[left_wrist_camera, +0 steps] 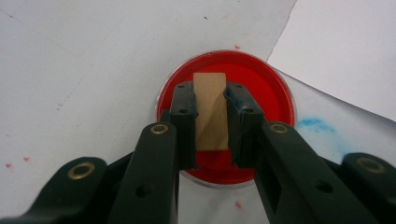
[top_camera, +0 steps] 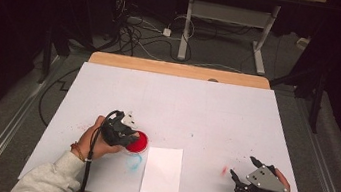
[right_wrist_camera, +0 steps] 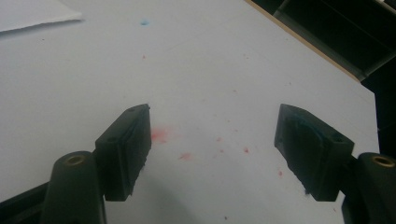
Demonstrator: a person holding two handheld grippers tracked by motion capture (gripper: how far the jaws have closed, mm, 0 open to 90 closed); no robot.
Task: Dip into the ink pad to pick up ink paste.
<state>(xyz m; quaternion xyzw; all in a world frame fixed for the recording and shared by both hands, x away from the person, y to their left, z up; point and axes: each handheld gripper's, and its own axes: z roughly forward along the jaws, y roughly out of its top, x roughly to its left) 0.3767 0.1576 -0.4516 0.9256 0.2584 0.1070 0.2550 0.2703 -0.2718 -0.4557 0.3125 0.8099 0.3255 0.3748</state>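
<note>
Both grippers are black. The left gripper (left_wrist_camera: 211, 116) has brass-ringed pivot holes and blue-smeared pads (left_wrist_camera: 238, 100) — a black cable trails from it past a pale grey sleeve (top_camera: 48, 180) and a wrist bracelet (top_camera: 77, 151). The right gripper (top_camera: 243, 170) carries a grey three-cornered plate (top_camera: 267, 179) with small screws.

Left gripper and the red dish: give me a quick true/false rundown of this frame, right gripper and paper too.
1. The left gripper is shut on a wooden block. True.
2. The block is over a blue dish. False: the red dish is under it; blue is just a smear on the table.
3. The right gripper holds a sheet of paper. False: its jaws stand wide apart, holding nothing.
4. The white paper lies between the two grippers. True.
5. Red specks mark the table near the right gripper. True.
</note>
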